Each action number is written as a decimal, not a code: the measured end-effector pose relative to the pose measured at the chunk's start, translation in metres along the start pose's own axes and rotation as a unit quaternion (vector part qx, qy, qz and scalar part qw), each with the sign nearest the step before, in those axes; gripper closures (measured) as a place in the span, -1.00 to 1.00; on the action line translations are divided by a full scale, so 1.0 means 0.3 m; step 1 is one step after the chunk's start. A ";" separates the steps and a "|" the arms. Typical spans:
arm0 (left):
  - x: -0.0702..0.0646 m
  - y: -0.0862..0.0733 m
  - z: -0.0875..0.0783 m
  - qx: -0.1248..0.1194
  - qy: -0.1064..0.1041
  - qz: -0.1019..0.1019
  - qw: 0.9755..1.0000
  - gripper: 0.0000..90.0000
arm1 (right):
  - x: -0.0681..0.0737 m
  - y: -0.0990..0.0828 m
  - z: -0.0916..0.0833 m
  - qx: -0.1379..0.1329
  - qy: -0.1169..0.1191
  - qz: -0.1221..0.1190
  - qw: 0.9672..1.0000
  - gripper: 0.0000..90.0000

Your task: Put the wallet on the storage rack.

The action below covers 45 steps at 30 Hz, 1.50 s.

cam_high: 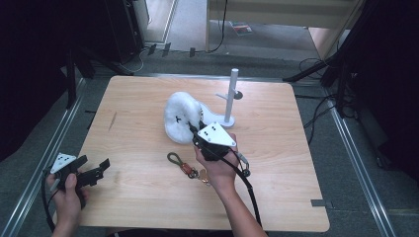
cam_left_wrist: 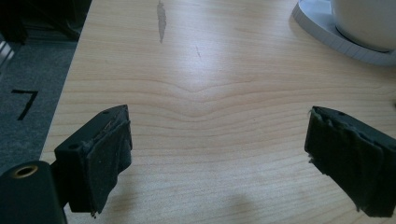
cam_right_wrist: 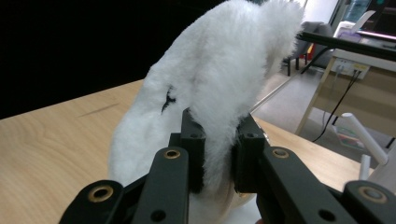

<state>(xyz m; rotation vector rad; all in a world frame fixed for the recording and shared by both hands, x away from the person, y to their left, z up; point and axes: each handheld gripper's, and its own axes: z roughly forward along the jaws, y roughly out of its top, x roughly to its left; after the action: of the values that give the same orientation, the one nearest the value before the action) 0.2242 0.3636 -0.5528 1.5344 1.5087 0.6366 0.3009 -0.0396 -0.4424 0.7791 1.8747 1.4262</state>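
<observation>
Black jaws of the right gripper (cam_right_wrist: 219, 154) rise closest to the lens in the right gripper view, clamped on a fold of the white fluffy earmuffs (cam_right_wrist: 219, 88), with fur bulging out between the pads. From the high view, the same right gripper (cam_high: 196, 132) sits near the middle of the wooden table (cam_high: 148, 197), and the earmuffs (cam_high: 179, 117) are bunched just left of a white stand (cam_high: 230, 96) whose upright post rises from a flat base; they look partly raised, though whether the lower part touches the table cannot be told. At the near left corner the left gripper (cam_high: 99, 168) rests in the person's hand, its jaws spread wide with nothing between them; the left gripper view confirms bare wood between the two pads (cam_left_wrist: 109, 154). A keychain (cam_high: 185, 165) with a green loop lies on the table just beside the right wrist. The work appears to be carrying the earmuffs toward the stand to hang them. The main risk, as I judge it, is the grip: the jaws pinch soft fur rather than a firm band, so the earmuffs could slide out or swing as they travel. The dangling part could also catch the post or its small side peg and tip the light stand, and the trailing cable may drag the keychain.
</observation>
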 end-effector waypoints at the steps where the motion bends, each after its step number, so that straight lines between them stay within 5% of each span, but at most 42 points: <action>1: 0.000 0.000 0.000 -0.001 0.000 0.000 1.000 -0.82 | -0.003 0.002 0.007 0.000 -0.004 -0.004 1.000 0.75; 13: 0.001 0.000 0.000 -0.001 0.000 -0.001 1.000 -0.82 | -0.033 0.023 0.101 -0.006 -0.032 -0.054 0.998 0.74; 22: 0.002 0.000 -0.001 0.002 -0.001 0.001 1.000 -0.82 | -0.053 -0.024 0.197 0.005 -0.057 -0.083 0.995 0.73; 31: 0.002 0.000 0.000 0.002 -0.001 -0.001 1.000 -0.82 | -0.028 -0.075 0.257 0.006 -0.069 -0.118 0.991 0.71; 34: 0.002 0.000 0.000 0.002 -0.001 0.000 1.000 -0.82 | -0.015 -0.102 0.277 0.022 -0.085 -0.138 0.986 0.69; 41: 0.000 0.001 0.002 0.004 0.000 0.001 1.000 -0.82 | -0.025 -0.136 0.297 0.059 -0.086 -0.139 0.985 0.62; 43: 0.000 0.001 0.002 0.004 0.000 0.001 1.000 -0.82 | -0.027 -0.139 0.299 0.066 -0.083 -0.133 0.985 0.59; 45: 0.000 0.001 0.001 0.004 0.000 0.001 1.000 -0.82 | -0.036 -0.146 0.298 0.079 -0.067 -0.100 0.990 0.31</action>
<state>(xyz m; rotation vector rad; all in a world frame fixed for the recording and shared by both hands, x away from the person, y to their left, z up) 0.2246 0.3636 -0.5528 1.5428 1.5112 0.6316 0.3747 -0.0060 -0.5011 0.7206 1.9179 1.0860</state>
